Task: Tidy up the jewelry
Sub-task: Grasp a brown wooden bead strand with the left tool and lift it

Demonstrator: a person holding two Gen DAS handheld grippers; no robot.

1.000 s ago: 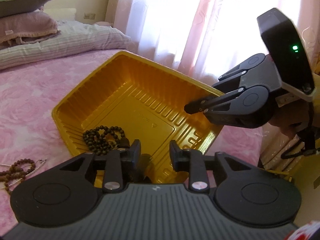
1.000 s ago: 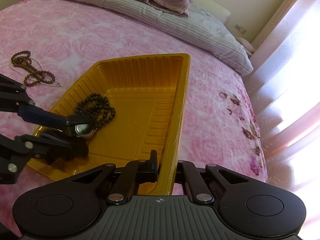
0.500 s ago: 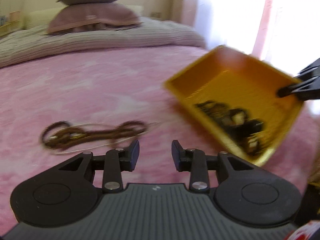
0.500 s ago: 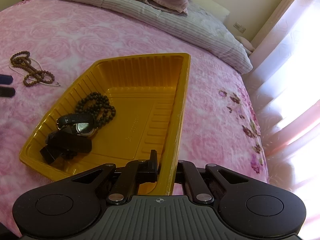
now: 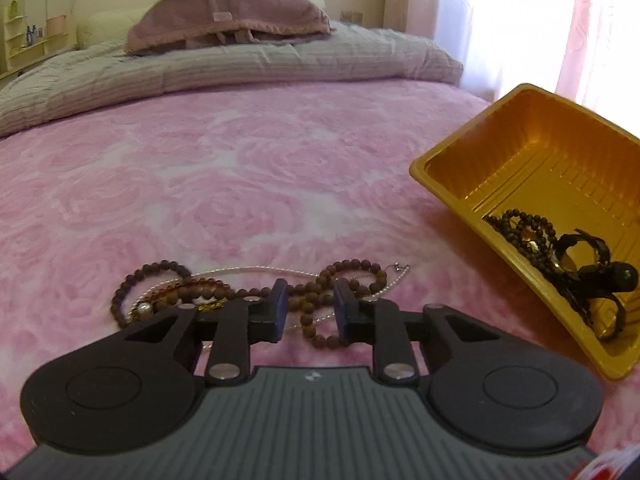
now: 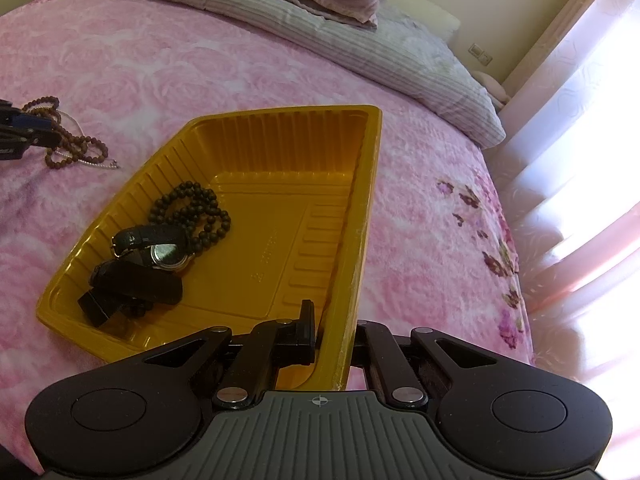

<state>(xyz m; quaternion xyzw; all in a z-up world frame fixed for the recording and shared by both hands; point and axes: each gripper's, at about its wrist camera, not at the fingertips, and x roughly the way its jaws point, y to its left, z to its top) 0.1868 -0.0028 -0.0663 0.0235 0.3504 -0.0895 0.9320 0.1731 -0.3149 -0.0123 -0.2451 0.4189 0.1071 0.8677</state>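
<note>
No legible text or labels

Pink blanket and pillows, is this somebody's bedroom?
Most likely a bedroom. A pink rose-patterned blanket covers a bed, stacked pillows sit at its head, and pale curtains hang over a bright window beside it.

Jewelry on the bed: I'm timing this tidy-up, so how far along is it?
Done: a dark bead string and watch lie in the yellow tray, which the right claw grips. In hand: nothing; the open left claw straddles the brown beads. Left: those and the pearl strand.
</note>
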